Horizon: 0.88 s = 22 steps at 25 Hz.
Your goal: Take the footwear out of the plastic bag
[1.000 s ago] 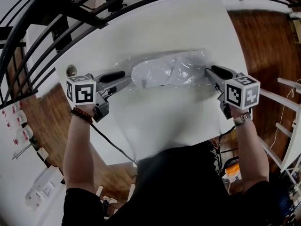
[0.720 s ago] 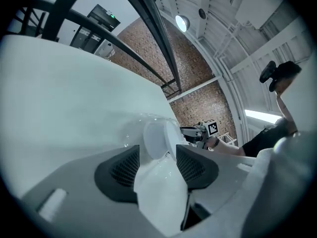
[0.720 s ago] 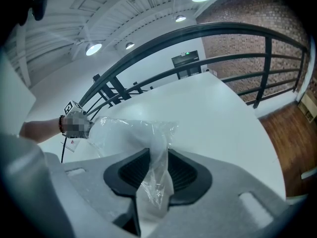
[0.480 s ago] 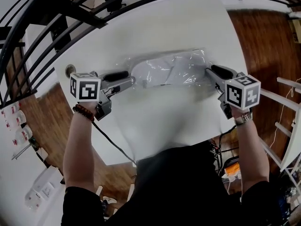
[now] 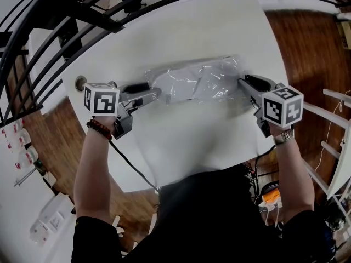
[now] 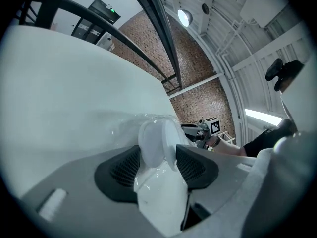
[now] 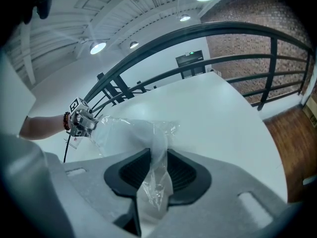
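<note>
Since a second earlier, the left gripper (image 5: 155, 93) has been brought a little closer to the clear plastic bag (image 5: 216, 75), and its jaws have just been opened wider. They are set apart around the end of the white footwear (image 5: 176, 84), which is enclosed in the bag. On the right gripper (image 5: 242, 83) the jaws are clamped on the bag's other end. The bag is laid on the white worktop (image 5: 192, 32).

A white, round-cornered desk (image 5: 208, 37) stands on a reddish-brown wooden plank floor (image 5: 310, 64). A curved black metal railing (image 5: 90, 16) runs round the desk's far side. Beyond the railing a reddish-brown brick wall (image 6: 205, 95) rises under a ribbed white ceiling (image 7: 138, 6), where round ceiling lamps (image 7: 97, 47) are lit. Thin white bars (image 5: 334, 97) stand over the floor at the right edge.
</note>
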Each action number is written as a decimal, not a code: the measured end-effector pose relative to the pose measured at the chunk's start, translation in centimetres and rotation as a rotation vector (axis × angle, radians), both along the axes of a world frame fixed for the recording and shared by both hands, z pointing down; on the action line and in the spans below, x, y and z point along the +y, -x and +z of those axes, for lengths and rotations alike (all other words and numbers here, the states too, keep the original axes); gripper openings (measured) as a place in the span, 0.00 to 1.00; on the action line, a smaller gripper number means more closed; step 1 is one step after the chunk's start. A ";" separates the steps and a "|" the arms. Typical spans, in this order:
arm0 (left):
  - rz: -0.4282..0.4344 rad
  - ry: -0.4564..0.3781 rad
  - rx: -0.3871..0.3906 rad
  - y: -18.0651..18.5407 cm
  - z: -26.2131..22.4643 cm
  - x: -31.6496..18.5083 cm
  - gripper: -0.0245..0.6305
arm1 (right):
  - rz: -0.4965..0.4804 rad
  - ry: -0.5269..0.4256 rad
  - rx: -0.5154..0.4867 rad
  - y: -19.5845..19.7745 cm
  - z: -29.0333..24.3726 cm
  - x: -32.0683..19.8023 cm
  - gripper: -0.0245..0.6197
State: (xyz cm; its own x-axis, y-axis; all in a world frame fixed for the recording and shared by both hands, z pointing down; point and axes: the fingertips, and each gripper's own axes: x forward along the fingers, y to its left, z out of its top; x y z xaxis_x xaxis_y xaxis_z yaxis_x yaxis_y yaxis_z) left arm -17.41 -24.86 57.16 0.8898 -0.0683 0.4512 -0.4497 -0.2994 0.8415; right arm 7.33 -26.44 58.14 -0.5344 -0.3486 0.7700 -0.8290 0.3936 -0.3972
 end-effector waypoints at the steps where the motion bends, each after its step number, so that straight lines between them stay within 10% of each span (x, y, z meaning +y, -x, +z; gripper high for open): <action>1: 0.000 0.000 0.006 -0.2 0.0 -0.1 0.42 | 0.001 -0.001 -0.008 0.0 0.0 0.0 0.19; 22: -0.088 -0.023 -0.020 1.3 -0.6 -0.5 0.17 | 0.109 -0.012 -0.171 -0.7 -2.0 0.4 0.04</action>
State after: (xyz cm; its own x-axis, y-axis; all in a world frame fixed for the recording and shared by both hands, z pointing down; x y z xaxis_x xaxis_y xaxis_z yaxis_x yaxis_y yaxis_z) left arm -18.68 -25.39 56.57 0.8706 -0.1563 0.4666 -0.4921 -0.2775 0.8252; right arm 8.02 -26.08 56.09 -0.6159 -0.4197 0.6667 -0.7876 0.3111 -0.5318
